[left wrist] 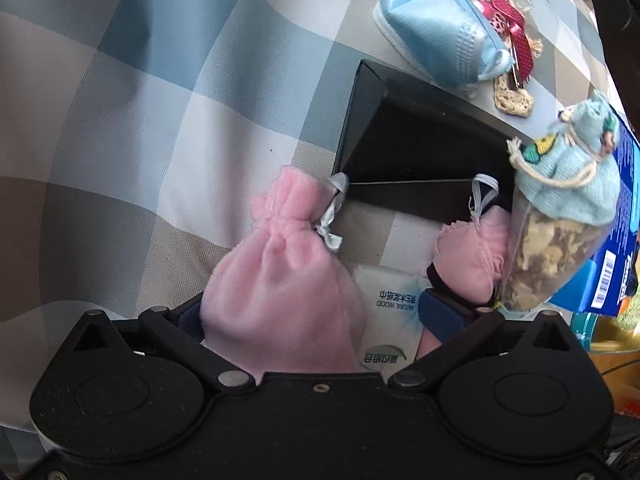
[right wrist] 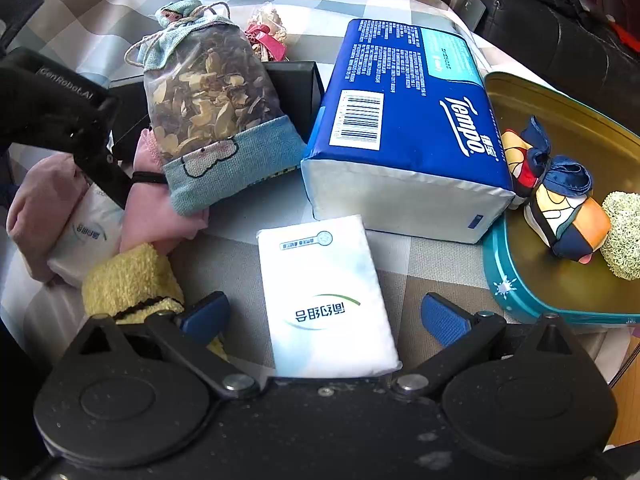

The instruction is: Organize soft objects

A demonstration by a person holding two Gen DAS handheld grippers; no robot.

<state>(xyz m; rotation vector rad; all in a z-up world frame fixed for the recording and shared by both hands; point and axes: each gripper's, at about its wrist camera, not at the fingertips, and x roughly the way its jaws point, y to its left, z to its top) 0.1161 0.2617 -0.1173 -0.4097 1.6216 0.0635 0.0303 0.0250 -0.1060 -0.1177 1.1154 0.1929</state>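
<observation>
A pink velvet drawstring pouch [left wrist: 280, 280] lies between the wide jaws of my left gripper [left wrist: 312, 308], resting partly on a small white tissue pack [left wrist: 390, 312]. The right pad [left wrist: 440, 312] stands clear of the pouch; the left pad is hidden behind it. My right gripper [right wrist: 324, 312] is open around another white tissue pack [right wrist: 328, 300], with neither pad touching it. A yellow fuzzy cloth [right wrist: 128, 284] lies against its left finger [right wrist: 204, 316]. A sachet of dried petals [right wrist: 212, 100] leans on a second pink cloth [right wrist: 156, 208].
A black box [left wrist: 420, 152] stands behind the pouches. Beyond it lie a blue face mask [left wrist: 436, 28] and a lace-and-ribbon piece [left wrist: 508, 20]. A blue Tempo tissue pack [right wrist: 408, 128] sits beside a teal tin [right wrist: 516, 280] holding a colourful cloth bundle [right wrist: 560, 208] and a pale looped ball [right wrist: 624, 236].
</observation>
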